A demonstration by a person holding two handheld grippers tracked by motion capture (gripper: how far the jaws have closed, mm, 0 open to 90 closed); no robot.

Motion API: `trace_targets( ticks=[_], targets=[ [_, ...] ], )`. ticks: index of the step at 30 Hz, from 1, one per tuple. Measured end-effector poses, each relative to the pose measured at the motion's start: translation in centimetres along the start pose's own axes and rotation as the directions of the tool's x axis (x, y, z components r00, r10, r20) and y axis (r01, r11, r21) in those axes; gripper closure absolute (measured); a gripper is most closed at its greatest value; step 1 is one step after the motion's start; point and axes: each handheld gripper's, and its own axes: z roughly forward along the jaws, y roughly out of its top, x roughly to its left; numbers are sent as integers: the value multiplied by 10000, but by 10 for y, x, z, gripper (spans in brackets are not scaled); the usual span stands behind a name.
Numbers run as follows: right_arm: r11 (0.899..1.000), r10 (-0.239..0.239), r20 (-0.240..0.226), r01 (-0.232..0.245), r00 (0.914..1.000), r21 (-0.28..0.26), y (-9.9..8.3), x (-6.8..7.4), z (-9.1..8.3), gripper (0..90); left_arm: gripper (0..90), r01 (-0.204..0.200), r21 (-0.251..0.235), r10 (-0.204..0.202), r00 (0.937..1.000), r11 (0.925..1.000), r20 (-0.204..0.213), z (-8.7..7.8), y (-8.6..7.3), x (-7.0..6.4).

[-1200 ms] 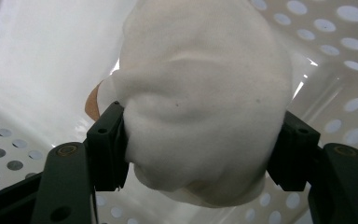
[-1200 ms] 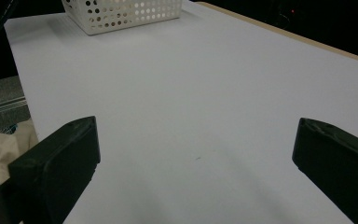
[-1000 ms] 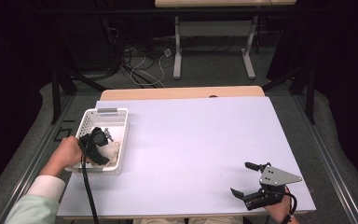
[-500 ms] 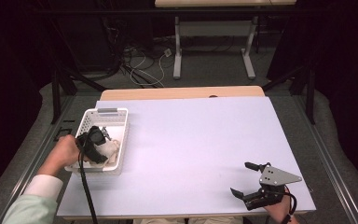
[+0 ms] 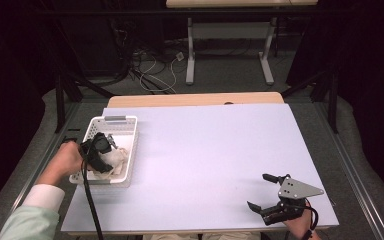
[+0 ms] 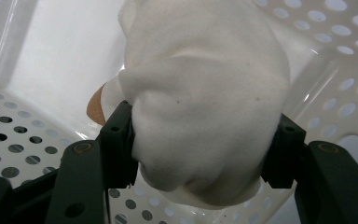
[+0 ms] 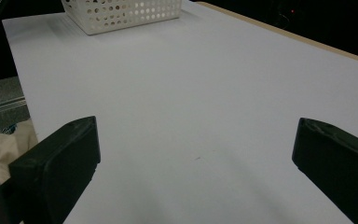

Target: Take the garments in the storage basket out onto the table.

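We clamp our left gripper (image 6: 200, 154) on a white cloth (image 6: 205, 93) inside the basket (image 5: 94, 131); it may snag, tipping the basket.

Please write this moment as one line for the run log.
left gripper: shut on white cloth | inside basket | right gripper: open, idle over table

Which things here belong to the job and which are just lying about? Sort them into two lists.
In the job:
- left gripper, jaws closed on the white cloth
- white cloth, bunched inside the basket
- white perforated basket at the table's left

Lying about:
- right gripper, jaws open, low over the bare table
- cables on the floor beyond the table
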Motion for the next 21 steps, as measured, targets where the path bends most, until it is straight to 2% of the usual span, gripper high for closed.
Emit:
trace_targets(
  ticks=[21],
  targets=[
    [10000, 1, -34, -1, 10000, 4, 0, 0, 0, 4, 414, -160, -32, 160, 9997, 9999, -194, -18, 0, 8]
  ],
)
